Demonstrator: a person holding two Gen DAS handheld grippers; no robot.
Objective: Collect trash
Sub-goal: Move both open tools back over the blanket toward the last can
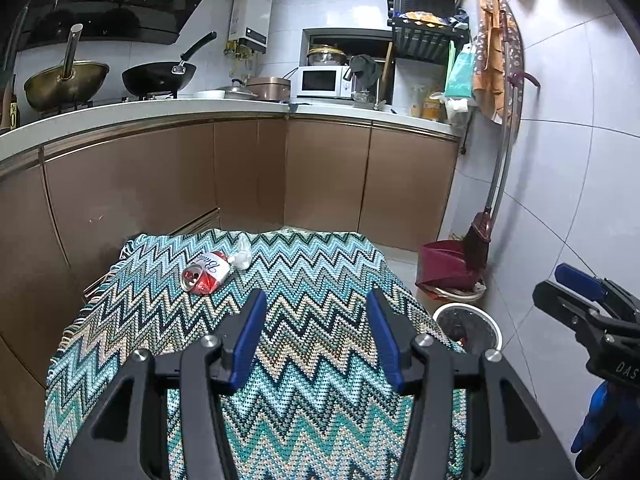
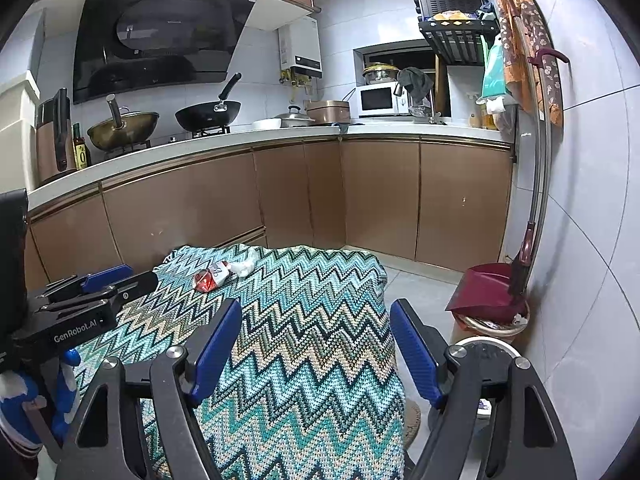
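Observation:
A crushed red and white can (image 1: 206, 273) lies on its side on the zigzag-patterned cloth (image 1: 320, 280) at the table's far left, next to a crumpled white wrapper (image 1: 242, 258). Both also show in the right wrist view, the can (image 2: 211, 277) and the wrapper (image 2: 246, 266). My left gripper (image 1: 316, 300) is open and empty, above the cloth, nearer than the can. My right gripper (image 2: 316, 312) is open and empty over the cloth's right side. A white round bin (image 1: 468, 326) stands on the floor right of the table.
Brown kitchen cabinets (image 1: 320, 176) run behind the table. A red dustpan (image 1: 448, 268) and broom (image 1: 480, 240) lean at the tiled right wall. Woks (image 1: 160, 74) and a microwave (image 1: 324, 82) sit on the counter.

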